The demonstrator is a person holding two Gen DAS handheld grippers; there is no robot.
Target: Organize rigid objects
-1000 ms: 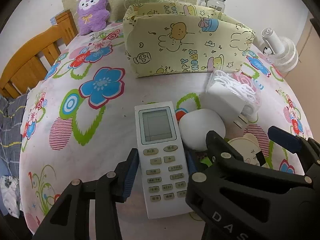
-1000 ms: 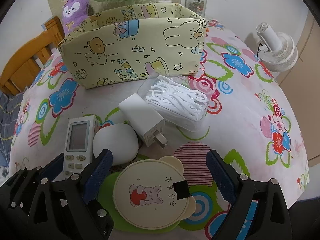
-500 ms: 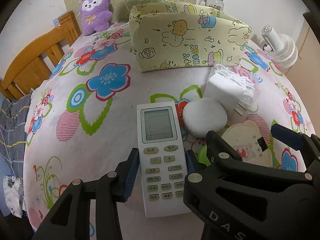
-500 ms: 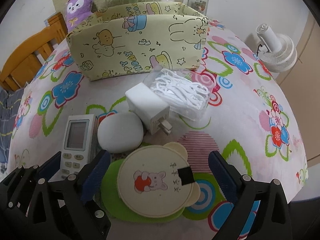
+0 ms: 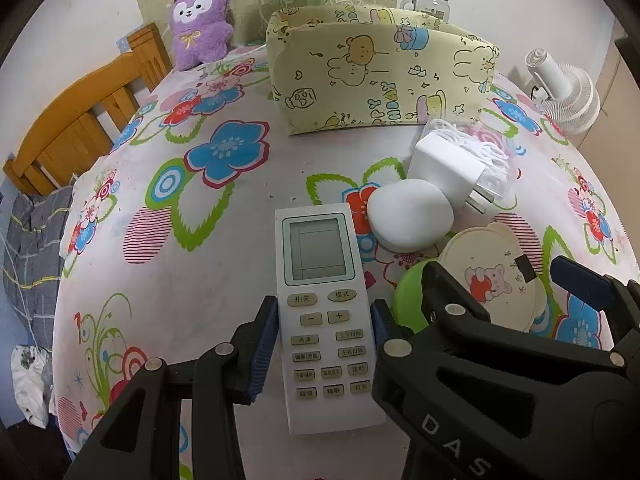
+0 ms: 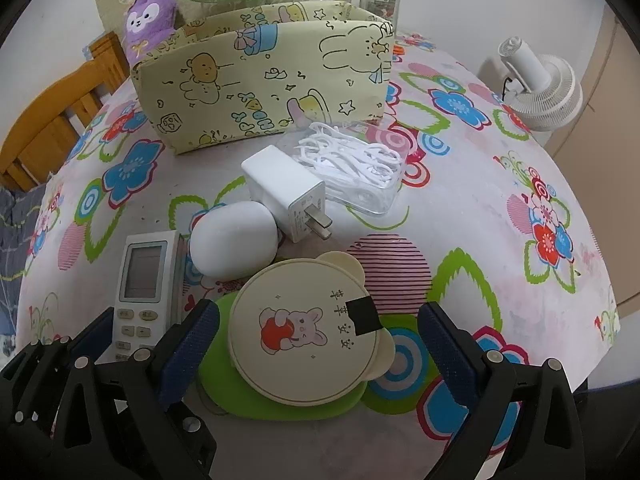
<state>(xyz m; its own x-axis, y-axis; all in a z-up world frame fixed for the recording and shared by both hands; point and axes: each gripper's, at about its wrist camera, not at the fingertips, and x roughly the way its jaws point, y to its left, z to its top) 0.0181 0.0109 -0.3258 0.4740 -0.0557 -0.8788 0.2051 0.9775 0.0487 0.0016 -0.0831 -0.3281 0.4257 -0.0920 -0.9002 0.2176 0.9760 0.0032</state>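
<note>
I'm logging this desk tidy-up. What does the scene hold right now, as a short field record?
surface: table with floral cloth
container: fabric bin, behind the items
left tongs: shut on remote
right tongs: open, either side of round mirror
mirror rests on: green pad
others: white pebble, charger, floss box

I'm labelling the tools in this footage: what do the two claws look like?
Both match: the left claw and right claw have angular black plastic frames with silver screw heads and dark blue textured pads. White letters, "DAS" as far as they show, mark the right claw's frame. No cables, hands or sleeves show.
</note>
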